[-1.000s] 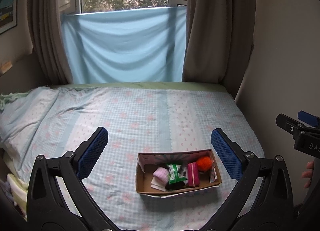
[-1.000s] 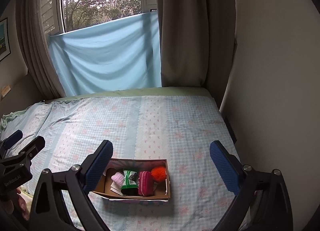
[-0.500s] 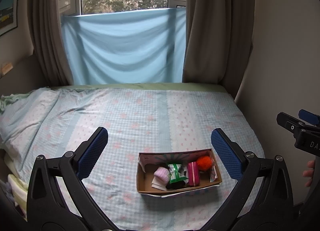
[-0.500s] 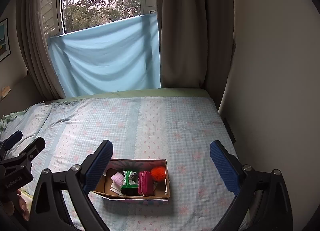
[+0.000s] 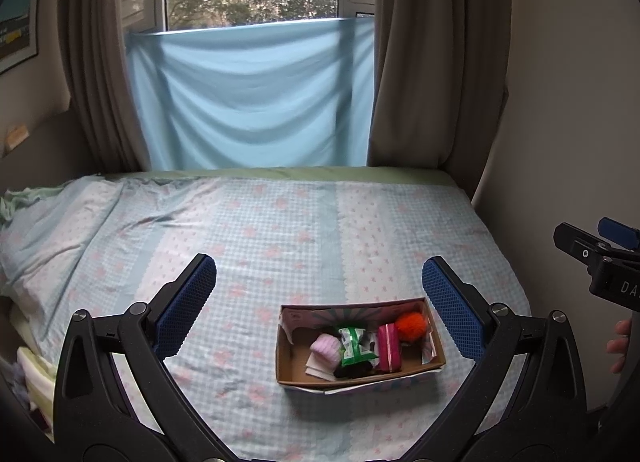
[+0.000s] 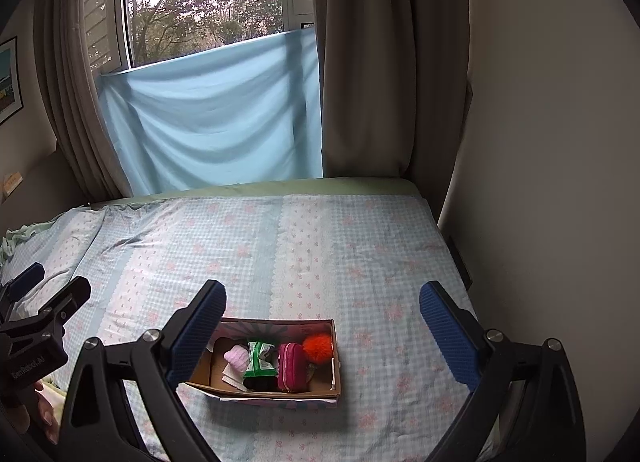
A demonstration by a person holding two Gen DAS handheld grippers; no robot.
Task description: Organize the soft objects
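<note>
ITEM 1, cardboard box (image 5: 434,348): lies on the bed (image 5: 280,230), near its front edge and towards the right side; open top.

ITEM 2, contents, all inside the box in 1 row: pale pink knitted piece (image 5: 327,347) at left; green-and-white packet (image 5: 353,344) next; magenta pouch (image 5: 389,346); orange pom-pom (image 5: 410,325) at the right end; a dark item (image 5: 352,372) under the packet, kind not legible; white paper (image 5: 318,366) beneath the pink piece.

ITEM 3, left gripper (image 5: 320,306): fingers spread wide, holding nothing, above the near bed edge; right gripper (image 6: 320,330): likewise spread wide and holding nothing.

CHANGE over the last 1 s: next to none; box and contents keep their places; both grippers stay apart and drift only slightly. Reading: the soft things already lie gathered in the box, none loose on the sheet in view; this fits a finished sort, or a box yet to be emptied and arranged; the pictures do not settle which.

HIDDEN OR UNCLEAR: the box's left inner corner in the right wrist view, covered by a finger; the bed's near edge behind the gripper frames; the box floor under the items; each view cuts the other gripper off at its frame edge.
</note>
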